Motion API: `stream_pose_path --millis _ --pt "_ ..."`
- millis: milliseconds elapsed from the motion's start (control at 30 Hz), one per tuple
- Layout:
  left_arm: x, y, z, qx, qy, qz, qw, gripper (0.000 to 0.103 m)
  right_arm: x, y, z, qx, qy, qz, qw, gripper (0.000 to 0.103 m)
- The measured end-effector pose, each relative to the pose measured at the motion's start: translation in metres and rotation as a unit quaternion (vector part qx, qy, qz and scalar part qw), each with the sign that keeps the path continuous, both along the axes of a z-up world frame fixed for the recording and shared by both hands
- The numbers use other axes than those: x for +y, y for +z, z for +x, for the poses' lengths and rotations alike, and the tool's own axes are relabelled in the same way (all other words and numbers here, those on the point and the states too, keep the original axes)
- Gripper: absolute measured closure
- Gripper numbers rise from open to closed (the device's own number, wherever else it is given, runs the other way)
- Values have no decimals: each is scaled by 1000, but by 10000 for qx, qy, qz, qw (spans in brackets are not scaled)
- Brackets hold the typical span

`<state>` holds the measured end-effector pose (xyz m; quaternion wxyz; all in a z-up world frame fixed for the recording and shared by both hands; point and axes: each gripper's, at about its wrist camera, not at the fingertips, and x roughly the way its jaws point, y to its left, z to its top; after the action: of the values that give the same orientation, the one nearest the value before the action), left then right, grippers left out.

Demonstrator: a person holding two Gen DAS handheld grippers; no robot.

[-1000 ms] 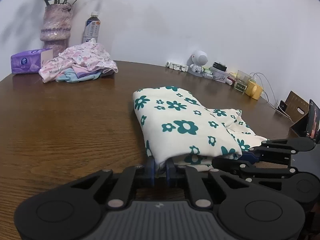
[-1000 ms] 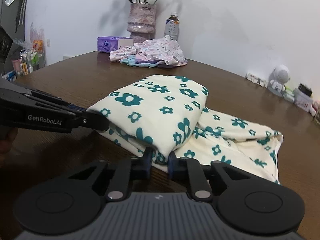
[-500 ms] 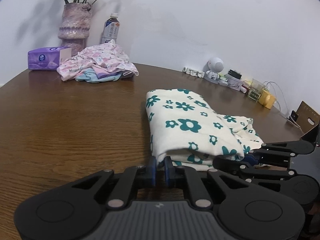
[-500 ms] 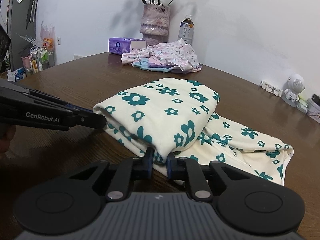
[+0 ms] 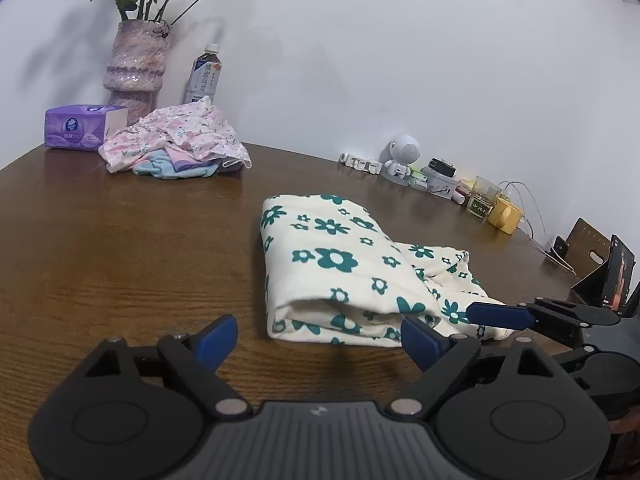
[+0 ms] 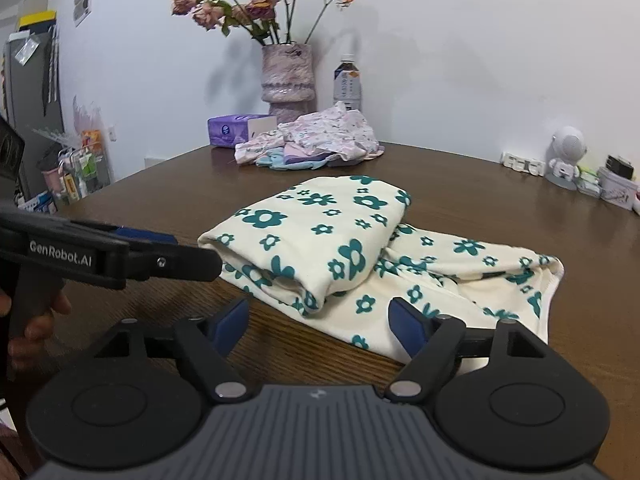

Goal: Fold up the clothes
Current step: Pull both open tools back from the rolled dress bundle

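The cloth (image 5: 344, 276) is cream with green flowers. It lies folded on the brown table (image 5: 120, 248), in the middle of both pictures. 1 thick folded part sits on top of a flatter part that sticks out to the right.

In the left wrist picture the left claw (image 5: 320, 340) is at the bottom middle. Its jaws are opening wide and pinch nothing. The near end of the cloth lies just past its 2 blue tips, close to the right one.

In the right wrist picture the right claw (image 6: 320, 322) is at the bottom middle. Its jaws are opening too, and are let go. The cloth's near edge lies between the 2 tips, but they do not press it.

At the upper left of the left wrist picture there is 1 heap of pink clothes (image 5: 176, 144), 1 purple box (image 5: 80, 132), 1 vase (image 5: 136, 68) with flowers and 1 bottle (image 5: 204, 76). 1 little white toy (image 5: 402, 156) stands at the right, by the wall.
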<state>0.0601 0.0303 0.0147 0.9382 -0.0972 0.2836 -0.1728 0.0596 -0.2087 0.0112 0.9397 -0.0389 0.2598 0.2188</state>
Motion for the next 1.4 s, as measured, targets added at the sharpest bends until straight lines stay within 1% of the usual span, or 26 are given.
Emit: stream_pose_path --millis 100,167,200,233,300,400,533,700,867,1033,1233,1400 --pt "-1 0 -3 -37 17 -5 10000 14 -7 -1 -1 83 -88 280 9995 20" --pt "-2 -1 -5 -60 26 5 10000 13 -13 -2 -1 168 -151 509 9984 13" --pt "-3 -2 -6 -65 23 22 10000 13 -16 -3 -2 204 -184 614 9977 7" --pt "-5 -2 -7 -65 18 44 10000 13 -16 -3 -4 186 -213 628 9976 3" --pt "-7 -4 -9 -71 9 103 9999 13 -17 -4 -8 140 -271 636 9975 1" --pt "-12 -6 -12 -54 -4 179 9998 12 -17 -6 -12 95 -379 611 9974 1" --pt "-15 -8 -16 -1 -2 148 9999 11 -20 -10 -15 194 -518 716 9959 1" --pt "-15 -13 -19 167 19 39 9999 9 -22 -15 -19 238 -707 683 9949 0" --pt "-14 -15 -25 135 92 9 9999 9 -22 -17 -24 179 -717 719 9947 0" --pt "-13 -16 -29 71 185 50 9998 9 -19 -16 -25 146 -741 611 9953 0" --pt "-8 -16 -32 61 237 6 9997 9 -15 -17 -25 154 -792 468 9956 0" --pt "-7 -15 -34 98 241 45 9997 9 -13 -16 -27 94 -875 384 9954 0"
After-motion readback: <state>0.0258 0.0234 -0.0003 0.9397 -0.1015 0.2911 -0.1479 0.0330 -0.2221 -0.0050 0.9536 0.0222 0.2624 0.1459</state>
